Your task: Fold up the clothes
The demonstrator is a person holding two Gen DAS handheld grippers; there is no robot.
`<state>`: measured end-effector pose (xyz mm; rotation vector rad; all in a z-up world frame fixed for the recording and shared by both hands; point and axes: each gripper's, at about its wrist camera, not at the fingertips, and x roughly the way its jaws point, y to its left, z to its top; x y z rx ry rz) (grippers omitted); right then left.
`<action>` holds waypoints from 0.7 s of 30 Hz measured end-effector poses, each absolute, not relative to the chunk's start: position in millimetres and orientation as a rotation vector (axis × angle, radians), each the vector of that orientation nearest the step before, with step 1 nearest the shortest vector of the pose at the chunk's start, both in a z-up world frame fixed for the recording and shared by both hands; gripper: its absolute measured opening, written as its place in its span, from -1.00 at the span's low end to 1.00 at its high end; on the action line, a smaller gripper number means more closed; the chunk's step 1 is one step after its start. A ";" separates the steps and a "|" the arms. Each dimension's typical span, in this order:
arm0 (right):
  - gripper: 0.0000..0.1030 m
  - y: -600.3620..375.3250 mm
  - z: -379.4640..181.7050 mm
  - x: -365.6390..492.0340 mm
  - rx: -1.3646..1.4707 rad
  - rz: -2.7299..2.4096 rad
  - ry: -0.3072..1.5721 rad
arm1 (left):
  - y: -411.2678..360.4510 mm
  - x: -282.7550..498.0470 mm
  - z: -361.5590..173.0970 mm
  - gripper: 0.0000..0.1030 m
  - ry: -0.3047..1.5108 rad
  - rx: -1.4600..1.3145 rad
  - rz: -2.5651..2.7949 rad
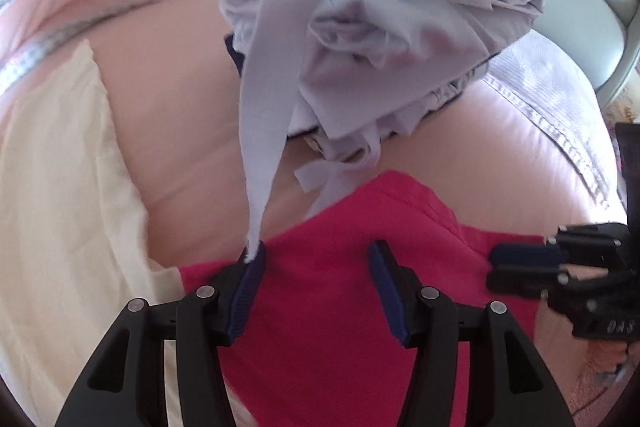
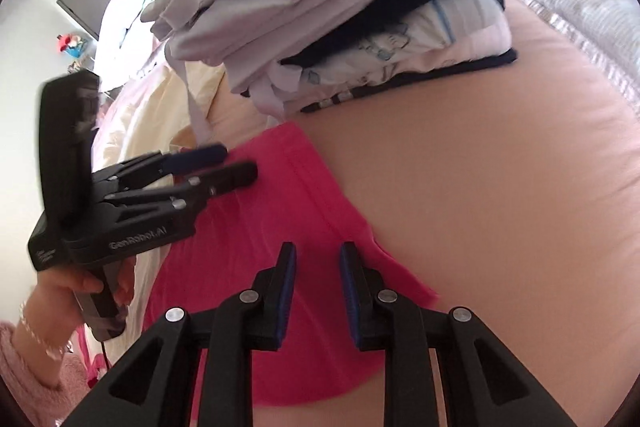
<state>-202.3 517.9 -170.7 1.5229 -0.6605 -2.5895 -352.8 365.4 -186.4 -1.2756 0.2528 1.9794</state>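
Clothes are lying spread over a pink bed sheet (image 2: 480, 167). Red garment (image 1: 340, 267) is sitting flat at the lower middle of the left wrist view and at the lower left centre of the right wrist view (image 2: 280, 227). Above it, toward the top of both views, a stack of folded clothes (image 2: 340, 19) is resting, grey and white pieces on top and dark ones lower down. From that stack a pale grey strip (image 1: 260, 131) is hanging down, its tip touching the left-hand pad of the left tongs (image 1: 316, 267). Those tongs are standing released, nothing pressed between the 2 blue pads, the red garment lying below them. The right tongs (image 2: 318, 267) are standing slightly parted over the same garment, gripping nothing. A cream cloth (image 1: 60, 187) is lying at the left of the left wrist view. A hand (image 2: 88, 287) at the lower left of the right wrist view is holding the left tongs' handle.
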 end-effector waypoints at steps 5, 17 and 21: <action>-0.57 530.1 -155.1 -213.2 1.480 -2.616 -0.715 | 351.3 -328.7 -180.4 -0.01 0.220 -1.287 1.815; -0.40 514.9 -160.4 -252.3 1.490 -2.347 -0.743 | 316.8 -293.7 -172.8 0.00 0.063 -1.211 1.890; -0.40 492.0 -142.8 -241.3 1.425 -2.287 -0.562 | 301.6 -282.5 -172.1 0.00 0.032 -1.234 1.917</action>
